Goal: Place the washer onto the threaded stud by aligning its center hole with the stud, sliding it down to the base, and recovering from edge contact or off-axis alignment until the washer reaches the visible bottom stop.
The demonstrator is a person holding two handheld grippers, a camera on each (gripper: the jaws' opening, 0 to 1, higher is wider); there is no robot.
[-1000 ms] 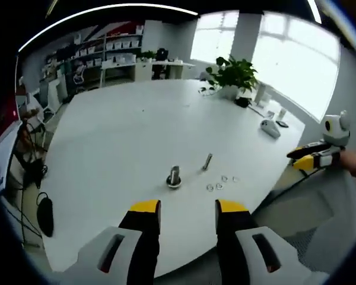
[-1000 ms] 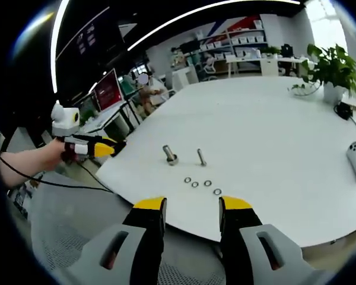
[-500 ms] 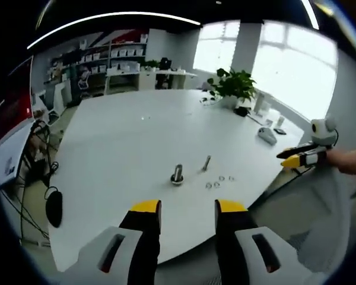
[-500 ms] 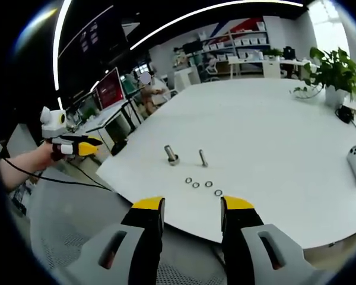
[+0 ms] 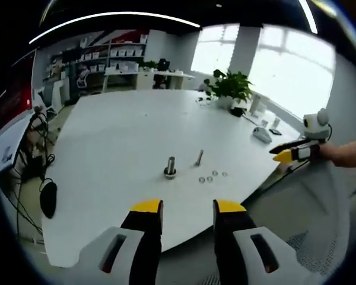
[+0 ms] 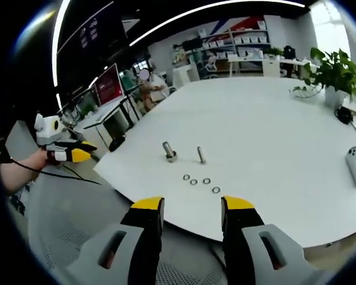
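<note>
Hovering off the near edge of the white surface, both tongs are sitting released, jaws parted with nothing between them: left tongs, right tongs. Each is also showing in the other's view, out at the person's side, well clear of the surface.

Parts are lying straight ahead of both jaw gaps, near the surface's near edge. Four washers are lying flat in a loose row, closest to the edge. Just beyond them the thin threaded stud is standing upright, long axis vertical, nothing on it yet. Beside it a thicker bolt is standing on its head, also bare.

Key relation: from the right tongs the washer row is sitting dead ahead and slightly right of centre, stud directly behind it. From the left tongs the washers are lying ahead and right, past the thicker bolt. Judging by that, the right tongs are looking better lined up for the pick; neither is in reach yet.
</note>
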